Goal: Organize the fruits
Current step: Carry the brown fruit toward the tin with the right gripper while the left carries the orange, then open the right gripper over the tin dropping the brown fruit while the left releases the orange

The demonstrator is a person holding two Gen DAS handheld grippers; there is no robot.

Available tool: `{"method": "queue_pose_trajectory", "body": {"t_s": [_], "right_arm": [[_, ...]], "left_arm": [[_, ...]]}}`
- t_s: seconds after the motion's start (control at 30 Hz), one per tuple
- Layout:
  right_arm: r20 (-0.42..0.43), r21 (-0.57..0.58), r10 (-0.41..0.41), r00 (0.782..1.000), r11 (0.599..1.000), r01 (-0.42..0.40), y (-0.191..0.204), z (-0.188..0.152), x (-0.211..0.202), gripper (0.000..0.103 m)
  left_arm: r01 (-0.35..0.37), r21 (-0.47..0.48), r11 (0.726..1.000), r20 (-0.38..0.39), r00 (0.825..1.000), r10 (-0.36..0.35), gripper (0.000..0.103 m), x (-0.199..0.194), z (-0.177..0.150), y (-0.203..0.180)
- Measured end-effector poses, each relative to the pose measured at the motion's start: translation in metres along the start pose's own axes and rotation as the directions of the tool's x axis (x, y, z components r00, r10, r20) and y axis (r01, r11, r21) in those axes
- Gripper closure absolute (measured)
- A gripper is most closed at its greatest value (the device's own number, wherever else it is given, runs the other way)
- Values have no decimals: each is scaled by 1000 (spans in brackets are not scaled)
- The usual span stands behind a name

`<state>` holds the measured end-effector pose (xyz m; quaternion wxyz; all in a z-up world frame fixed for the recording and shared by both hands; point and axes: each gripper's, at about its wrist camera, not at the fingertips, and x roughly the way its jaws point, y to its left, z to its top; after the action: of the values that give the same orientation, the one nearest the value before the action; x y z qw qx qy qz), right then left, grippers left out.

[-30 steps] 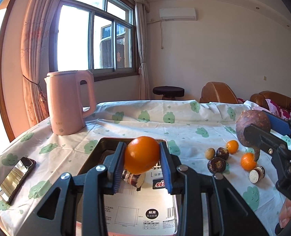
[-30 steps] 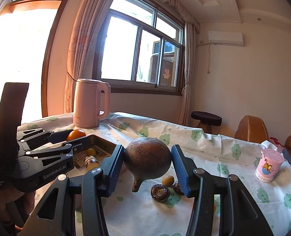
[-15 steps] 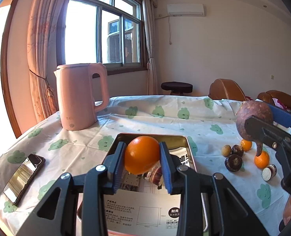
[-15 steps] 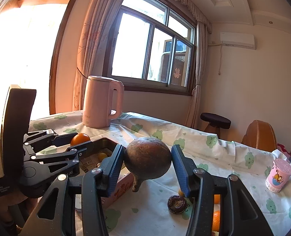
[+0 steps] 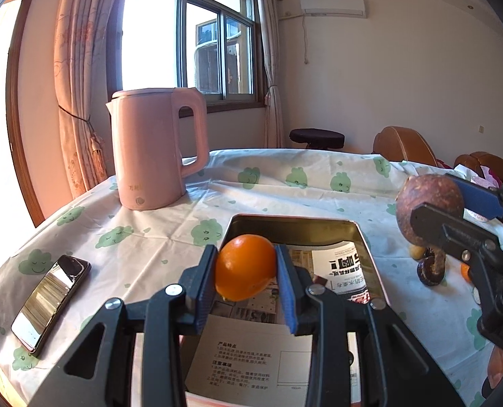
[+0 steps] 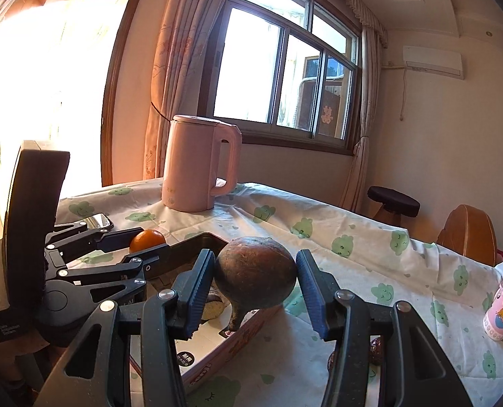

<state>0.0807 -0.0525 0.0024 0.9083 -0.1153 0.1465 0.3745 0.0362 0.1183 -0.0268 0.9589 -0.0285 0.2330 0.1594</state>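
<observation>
My left gripper (image 5: 246, 268) is shut on an orange (image 5: 244, 266), held above the open metal tin (image 5: 294, 224) lined with printed paper. My right gripper (image 6: 255, 279) is shut on a round brown fruit with a stem (image 6: 255, 278), hovering over the tin's right edge (image 6: 251, 325). In the left wrist view that brown fruit (image 5: 428, 200) and the right gripper (image 5: 455, 217) appear at the right. In the right wrist view the left gripper (image 6: 129, 240) with the orange (image 6: 147, 239) is at the left. Small dark fruits (image 5: 429, 273) and another orange (image 5: 465, 269) lie on the cloth, partly hidden.
A pink kettle (image 5: 156, 149) stands at the table's back left. A phone (image 5: 49, 302) lies near the left edge. A pink cup (image 6: 501, 310) stands at the far right. A stool (image 5: 316, 135) and brown chairs (image 5: 404, 144) are behind the table.
Both grippers have shifted across the table with their fruits still held. The tin now lies more directly under them, and the kettle looks closer and larger.
</observation>
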Motion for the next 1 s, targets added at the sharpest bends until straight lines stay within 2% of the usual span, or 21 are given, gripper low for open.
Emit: {"method": "queue_pose_trajectory", "body": {"t_s": [0.33, 1.0], "right_arm": [[-57, -11, 40, 998, 999, -41, 17, -6, 22, 51], [-133, -2, 66, 989, 998, -67, 24, -19, 41, 51]], "left_arm": [[-9, -5, 1000, -19, 1000, 9, 67, 6, 0, 13], [4, 0, 1000, -80, 997, -4, 67, 19, -2, 14]]}}
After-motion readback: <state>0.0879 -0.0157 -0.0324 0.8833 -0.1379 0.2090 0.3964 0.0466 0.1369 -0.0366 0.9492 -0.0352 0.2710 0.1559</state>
